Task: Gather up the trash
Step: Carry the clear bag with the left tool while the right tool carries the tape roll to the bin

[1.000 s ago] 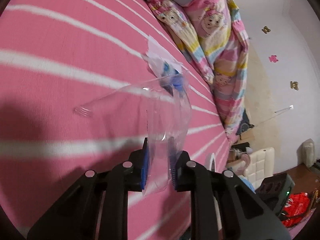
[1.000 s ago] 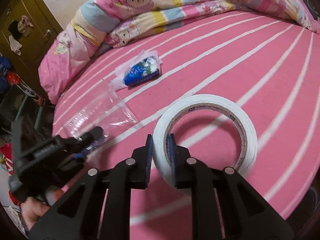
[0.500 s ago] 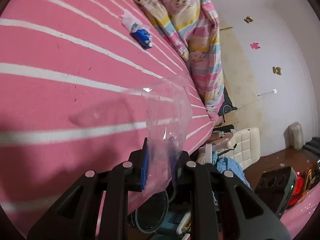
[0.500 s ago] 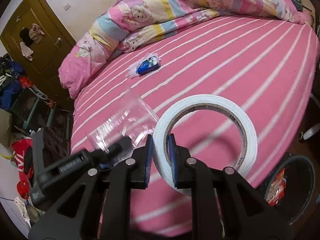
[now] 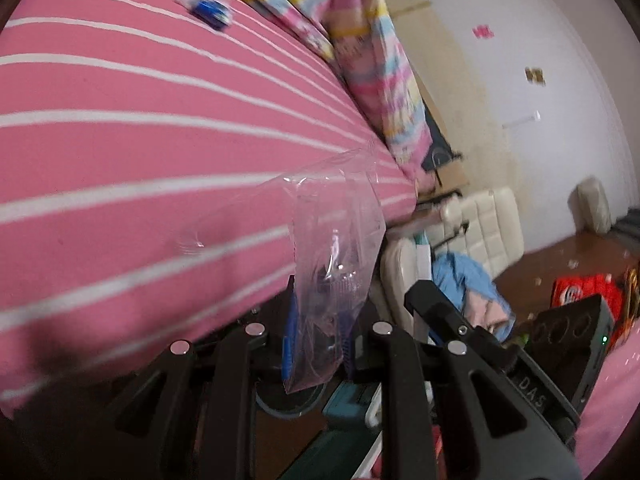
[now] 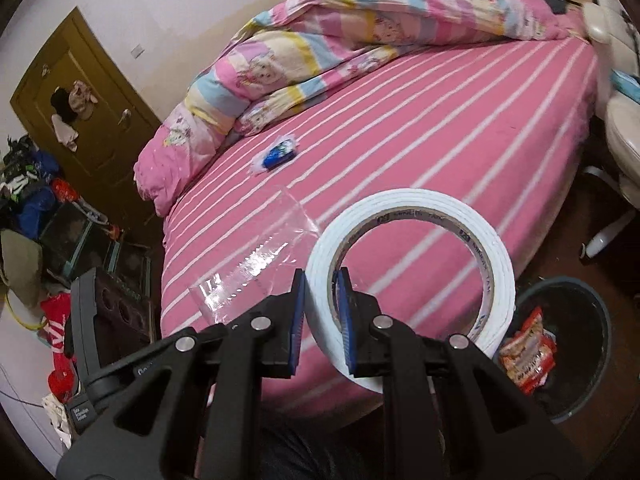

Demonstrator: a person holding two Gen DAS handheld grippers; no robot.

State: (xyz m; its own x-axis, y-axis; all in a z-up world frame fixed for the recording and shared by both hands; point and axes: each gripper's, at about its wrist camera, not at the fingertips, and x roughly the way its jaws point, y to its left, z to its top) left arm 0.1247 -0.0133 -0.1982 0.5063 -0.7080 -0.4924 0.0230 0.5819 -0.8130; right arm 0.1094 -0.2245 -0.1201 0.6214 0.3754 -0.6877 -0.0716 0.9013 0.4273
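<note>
My left gripper [image 5: 318,340] is shut on a clear plastic bag [image 5: 336,248], which hangs in the air beside the edge of the pink striped bed [image 5: 160,152]. The same clear plastic bag [image 6: 256,264] shows in the right wrist view, left of my fingers. My right gripper [image 6: 322,316] is shut on the rim of a white tape roll [image 6: 416,276], held above the bed's near edge. A blue wrapper [image 6: 280,154] in clear film lies on the bed far ahead, and the blue wrapper [image 5: 210,8] shows blurred at the top of the left wrist view.
A dark round bin [image 6: 580,352] with a red snack wrapper [image 6: 528,356] inside stands on the floor at lower right. A rolled quilt [image 6: 360,32] lies along the bed's far side. A white chair [image 5: 472,232], a black speaker [image 5: 568,336] and floor clutter flank the bed.
Both grippers have pulled back and risen from the bed, carrying the bag and the tape roll. The blue wrapper looks farther off, and the bin has come into the right wrist view.
</note>
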